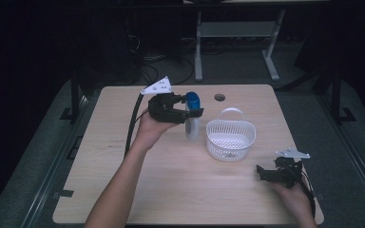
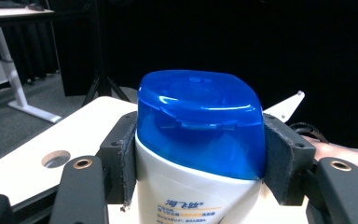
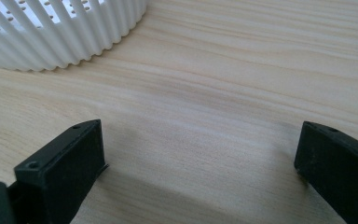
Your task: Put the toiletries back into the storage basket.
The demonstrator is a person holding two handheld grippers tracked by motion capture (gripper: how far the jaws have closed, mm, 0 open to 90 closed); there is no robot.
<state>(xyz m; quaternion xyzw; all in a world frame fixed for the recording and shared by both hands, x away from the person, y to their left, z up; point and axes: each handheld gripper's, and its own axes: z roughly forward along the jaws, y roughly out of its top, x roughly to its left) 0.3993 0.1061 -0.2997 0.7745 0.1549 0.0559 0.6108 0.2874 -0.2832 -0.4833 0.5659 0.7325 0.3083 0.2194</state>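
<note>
Near right corner of the table [image 1: 171,190]: right gripper [image 1: 272,173] rests low, jaws spread wide on nothing. Mid-table: white basket [image 1: 231,140]. Farther back, just left of it: left gripper [image 1: 183,109] clamped on the bottle [image 1: 193,121] under its blue cap, long axis upright; basket lies rightward.

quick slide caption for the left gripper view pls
Left gripper fingers clamp a white bottle just below its blue cap, held above the wooden table.

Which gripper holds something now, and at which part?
The left gripper clamps the white bottle just at its blue cap. The right gripper is open, holding nothing.
</note>
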